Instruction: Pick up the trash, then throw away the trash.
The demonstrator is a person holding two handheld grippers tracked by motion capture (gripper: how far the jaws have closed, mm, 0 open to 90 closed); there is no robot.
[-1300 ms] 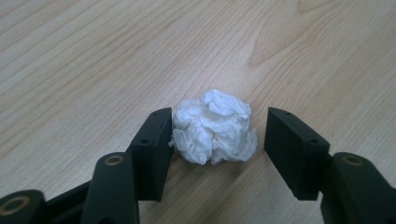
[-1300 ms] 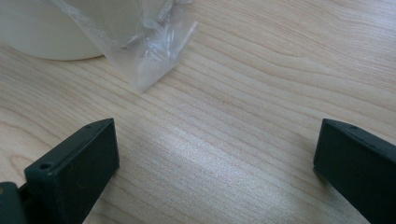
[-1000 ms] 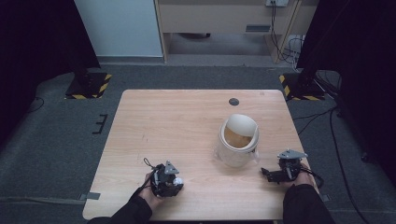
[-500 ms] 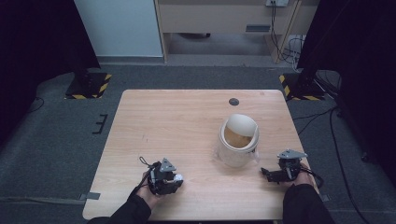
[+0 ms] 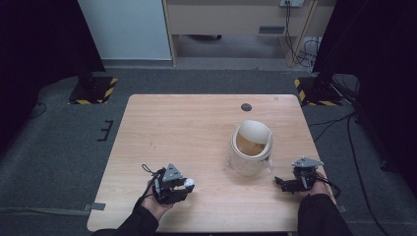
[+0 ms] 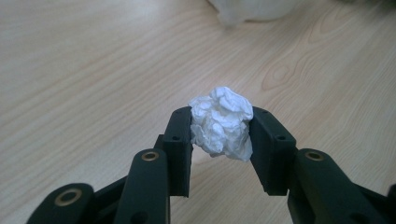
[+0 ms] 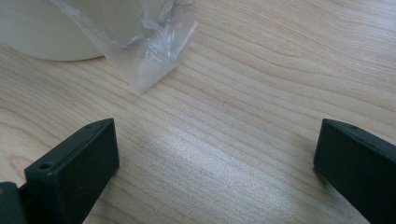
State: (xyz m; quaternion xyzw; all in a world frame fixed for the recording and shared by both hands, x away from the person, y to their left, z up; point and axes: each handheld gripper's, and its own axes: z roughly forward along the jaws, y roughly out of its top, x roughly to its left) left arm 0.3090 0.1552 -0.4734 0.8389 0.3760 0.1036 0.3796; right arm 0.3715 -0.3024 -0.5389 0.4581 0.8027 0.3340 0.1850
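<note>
A crumpled white paper ball [image 6: 221,122] sits pinched between the black jaws of my left gripper [image 6: 219,133], held just above the wooden table. In the high view that left gripper [image 5: 183,187] is near the table's front left, the paper ball [image 5: 189,184] at its tip. A cream bin [image 5: 251,147] lined with a clear plastic bag stands right of centre, its mouth open upward. My right gripper [image 5: 281,183] rests at the front right, jaws wide apart and empty. The right gripper [image 7: 215,154] points at the bin's base, where a corner of the plastic liner [image 7: 154,56] hangs down.
The wooden table [image 5: 187,123] has a small dark round hole [image 5: 246,107] near its back edge. Grey carpet surrounds it, with stand bases marked in yellow and black [image 5: 93,91] at both back corners and cables [image 5: 339,118] on the right.
My left gripper has shifted slightly left and toward the front edge, still gripping the paper ball. The right gripper and the bin have stayed put.
</note>
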